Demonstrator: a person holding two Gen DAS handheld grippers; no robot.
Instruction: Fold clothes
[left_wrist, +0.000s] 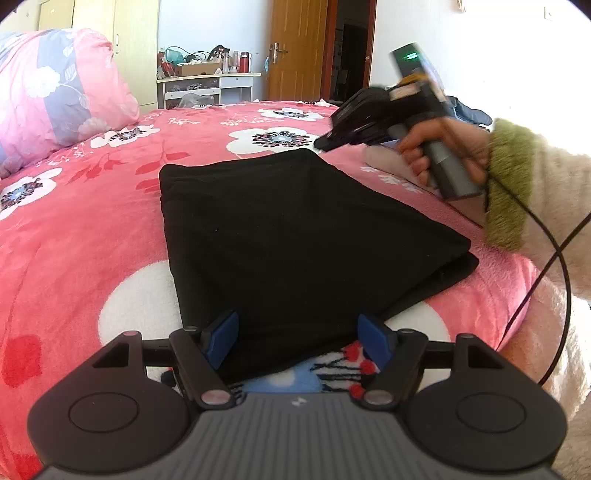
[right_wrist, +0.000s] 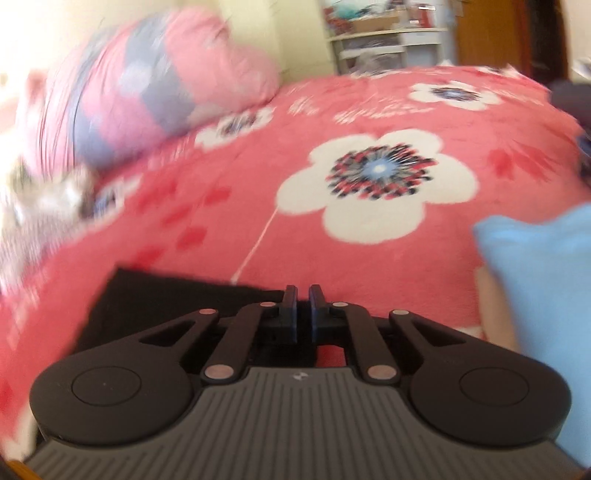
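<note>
The floral bedspread (left_wrist: 92, 229) stretches bare beyond both tools. The folded black garment (left_wrist: 295, 240) lies flat, its near edge between the left gripper (left_wrist: 299, 341)'s wide-spread fingers. The right gripper (right_wrist: 303, 314), fingers nearly together on nothing, hovers over its far edge.

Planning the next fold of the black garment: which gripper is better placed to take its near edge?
Left. The left gripper is open, fingers straddling the near edge of the black garment on the bedspread. The right gripper looks shut at the far corner, with motion blur.
</note>
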